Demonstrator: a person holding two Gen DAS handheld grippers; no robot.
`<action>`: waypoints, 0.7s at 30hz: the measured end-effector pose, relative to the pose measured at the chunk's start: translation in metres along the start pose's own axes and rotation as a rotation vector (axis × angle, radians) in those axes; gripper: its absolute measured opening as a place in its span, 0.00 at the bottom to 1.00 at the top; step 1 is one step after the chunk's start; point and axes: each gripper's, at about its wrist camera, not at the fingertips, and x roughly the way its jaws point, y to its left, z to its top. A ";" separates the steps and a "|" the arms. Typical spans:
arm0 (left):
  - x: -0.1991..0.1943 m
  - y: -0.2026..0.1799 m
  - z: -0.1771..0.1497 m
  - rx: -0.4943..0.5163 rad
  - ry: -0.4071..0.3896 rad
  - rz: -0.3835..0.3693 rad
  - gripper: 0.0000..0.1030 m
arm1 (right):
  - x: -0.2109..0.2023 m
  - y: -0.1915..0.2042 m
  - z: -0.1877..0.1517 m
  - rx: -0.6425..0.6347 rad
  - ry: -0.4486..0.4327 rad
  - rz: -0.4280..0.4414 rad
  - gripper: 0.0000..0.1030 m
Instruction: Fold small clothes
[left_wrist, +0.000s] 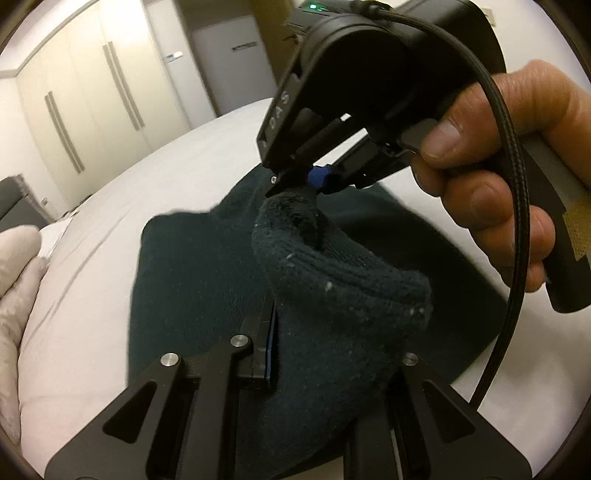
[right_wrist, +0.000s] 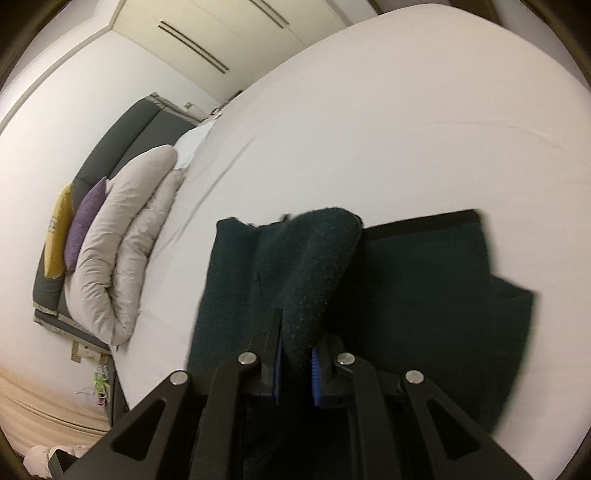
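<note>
A dark green knitted garment (left_wrist: 207, 280) lies on the white bed (left_wrist: 110, 221). My left gripper (left_wrist: 325, 354) is shut on a raised fold of it, which hides the right finger. My right gripper (left_wrist: 299, 184) shows in the left wrist view, held by a bare hand (left_wrist: 509, 177), pinching the far end of the same fold. In the right wrist view my right gripper (right_wrist: 295, 365) is shut on the lifted roll of the garment (right_wrist: 317, 266), blue pads (right_wrist: 314, 373) on either side. The rest of the garment lies flat below.
A grey folded duvet (right_wrist: 122, 251) lies at the head of the bed with purple and yellow cushions (right_wrist: 85, 225) against a dark headboard (right_wrist: 122, 136). Cream wardrobe doors (left_wrist: 92, 103) stand beyond the bed. White sheet (right_wrist: 369, 129) stretches beyond the garment.
</note>
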 end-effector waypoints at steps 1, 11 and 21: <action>0.002 -0.008 0.004 0.013 0.001 -0.006 0.10 | -0.004 -0.007 0.000 0.007 -0.003 -0.005 0.11; 0.026 -0.029 0.019 0.040 0.029 -0.032 0.10 | -0.026 -0.048 0.000 0.039 -0.014 -0.027 0.11; 0.026 -0.027 0.014 0.024 0.044 -0.059 0.10 | -0.027 -0.062 -0.005 0.080 -0.027 -0.048 0.11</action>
